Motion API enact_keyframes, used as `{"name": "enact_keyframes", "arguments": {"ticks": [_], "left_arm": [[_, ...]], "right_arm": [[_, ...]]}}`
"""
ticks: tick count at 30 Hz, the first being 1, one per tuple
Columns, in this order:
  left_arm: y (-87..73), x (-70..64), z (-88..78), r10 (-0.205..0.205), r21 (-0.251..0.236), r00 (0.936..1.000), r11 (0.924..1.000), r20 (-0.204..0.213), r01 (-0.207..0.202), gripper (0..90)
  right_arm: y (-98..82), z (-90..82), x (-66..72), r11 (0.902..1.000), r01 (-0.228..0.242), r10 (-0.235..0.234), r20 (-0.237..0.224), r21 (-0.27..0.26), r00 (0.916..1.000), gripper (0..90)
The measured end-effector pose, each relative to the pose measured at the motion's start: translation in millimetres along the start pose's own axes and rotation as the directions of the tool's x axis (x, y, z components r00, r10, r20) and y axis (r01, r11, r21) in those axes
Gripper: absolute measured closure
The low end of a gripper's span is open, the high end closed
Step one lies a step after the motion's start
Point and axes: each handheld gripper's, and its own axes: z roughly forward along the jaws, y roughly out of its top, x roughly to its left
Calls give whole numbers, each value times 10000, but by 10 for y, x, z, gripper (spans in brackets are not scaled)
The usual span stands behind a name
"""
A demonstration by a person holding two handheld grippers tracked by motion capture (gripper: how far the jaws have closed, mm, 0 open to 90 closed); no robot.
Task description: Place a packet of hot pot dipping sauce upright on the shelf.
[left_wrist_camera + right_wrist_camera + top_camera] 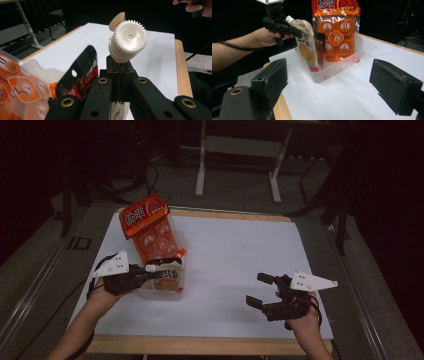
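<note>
Tub: a clear plastic tub [176,292] was seen on the white sheet [240,255], near the table's left edge and toward the front.
Contents: an orange packet [150,227] stood upright at the tub's far end; a spouted pouch [305,45] and a black-and-red sachet [320,47] stood at the near end, just beside it.
Left gripper [150,276]: its jaws were pressed together on the pouch's neck, just below the white ribbed cap [128,40].
Pouch: it was held upright, its lower end inside the tub.
Right gripper [260,290]: its jaws were spread wide with nothing between them, held over the sheet near the front right corner, well apart from the tub.
Writing: large Chinese characters were printed across the packet's top band; round labels on its small cups showed "3" and "0". The pouch's print was too blurred to be read.
Edges: the table's [210,345] wooden rim was left bare along the front edge.
Open room: the sheet's middle and right were left bare.
</note>
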Motion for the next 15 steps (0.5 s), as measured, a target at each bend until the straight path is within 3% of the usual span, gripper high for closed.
{"name": "enact_keyframes", "arguments": {"ticks": [10,15], "left_arm": [[-215,-27,70,-326,-57,9995,9995,12,326,892],[-293,-19,87,-396,226,9992,9990,23,396,891]], "right_arm": [[-4,12,1,10000,-28,28,-38,87,10000,145],[-4,19,3,9999,-12,12,-52,123,10000,145]]}}
